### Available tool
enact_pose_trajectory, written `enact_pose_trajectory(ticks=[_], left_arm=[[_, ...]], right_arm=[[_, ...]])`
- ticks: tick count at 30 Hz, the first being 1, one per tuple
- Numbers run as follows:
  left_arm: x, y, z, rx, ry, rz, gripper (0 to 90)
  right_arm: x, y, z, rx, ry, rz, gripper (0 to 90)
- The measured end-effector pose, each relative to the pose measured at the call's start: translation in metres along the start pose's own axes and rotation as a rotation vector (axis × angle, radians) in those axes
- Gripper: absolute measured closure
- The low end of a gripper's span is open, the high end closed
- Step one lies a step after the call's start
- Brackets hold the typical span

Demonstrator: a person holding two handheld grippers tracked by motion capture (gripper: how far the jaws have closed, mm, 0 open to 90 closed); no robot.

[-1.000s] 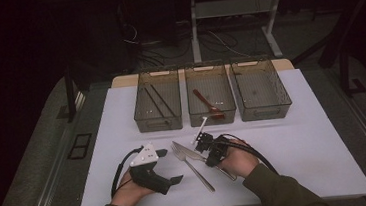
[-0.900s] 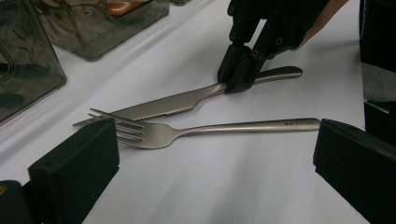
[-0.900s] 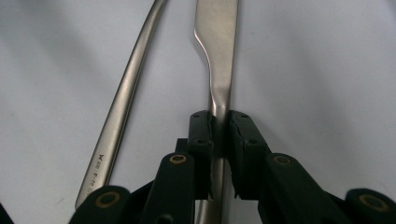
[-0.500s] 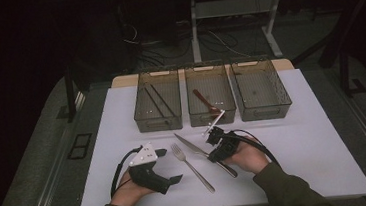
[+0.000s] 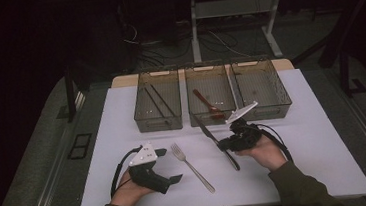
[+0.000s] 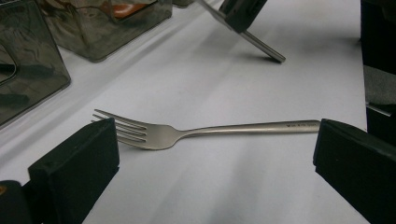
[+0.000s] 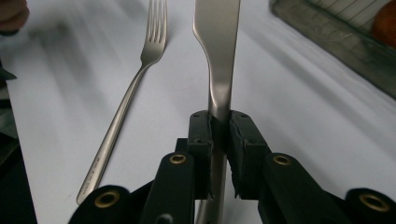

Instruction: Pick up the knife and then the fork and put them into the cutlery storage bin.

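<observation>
Nearest, the left tongs (image 5: 168,165) rest on the white table (image 5: 327,170), spread wide and grasping nothing. Just beyond them a fork (image 6: 187,133) lies flat, its long axis running across their open mouth, tines to one side and handle to the other. Farther on, the right tongs (image 5: 223,143) are clenched on a table knife (image 7: 218,56) at its neck. Its blade points away towards the middle bin (image 5: 212,116) of the three at the table's far edge.
</observation>
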State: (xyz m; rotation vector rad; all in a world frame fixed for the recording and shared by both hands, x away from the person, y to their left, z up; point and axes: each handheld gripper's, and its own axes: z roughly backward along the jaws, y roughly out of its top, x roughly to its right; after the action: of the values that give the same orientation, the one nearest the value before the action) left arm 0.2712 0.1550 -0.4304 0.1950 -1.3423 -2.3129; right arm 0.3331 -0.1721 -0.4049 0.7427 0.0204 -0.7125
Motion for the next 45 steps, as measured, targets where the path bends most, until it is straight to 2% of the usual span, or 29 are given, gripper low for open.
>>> enact_pose_trajectory(ticks=[5, 8, 10, 15, 24, 37, 42, 45], left_arm=[[0.0, -0.001, 0.0, 0.006, -0.007, 0.0, 0.0], [-0.001, -0.001, -0.001, 0.004, -0.009, 0.002, 0.0], [-0.001, -0.001, -0.001, 0.008, -0.011, 0.001, 0.0], [-0.002, -0.002, 0.0, 0.005, -0.005, 0.002, 0.0], [-0.001, -0.002, 0.0, 0.006, -0.003, 0.005, 0.0], [-0.002, -0.002, 0.0, 0.003, 0.0, 0.005, 0.0], [-0.002, -0.002, -0.001, 0.004, 0.001, 0.006, 0.0], [-0.002, -0.001, 0.0, 0.009, 0.0, 0.008, 0.0]], right_arm=[[0.007, -0.003, 0.011, 0.083, 0.0, -0.011, 80.3], [0.012, -0.005, 0.015, 0.104, -0.013, -0.029, 80.4], [0.016, -0.006, 0.017, 0.119, -0.005, -0.038, 80.4], [0.02, -0.006, 0.024, 0.153, -0.018, -0.042, 80.4], [0.028, -0.005, 0.046, 0.224, -0.063, -0.057, 80.4], [0.048, -0.002, 0.085, 0.333, -0.135, -0.082, 80.4], [0.055, 0.003, 0.098, 0.367, -0.166, -0.091, 80.3], [0.063, 0.012, 0.108, 0.377, -0.203, -0.093, 80.3]])
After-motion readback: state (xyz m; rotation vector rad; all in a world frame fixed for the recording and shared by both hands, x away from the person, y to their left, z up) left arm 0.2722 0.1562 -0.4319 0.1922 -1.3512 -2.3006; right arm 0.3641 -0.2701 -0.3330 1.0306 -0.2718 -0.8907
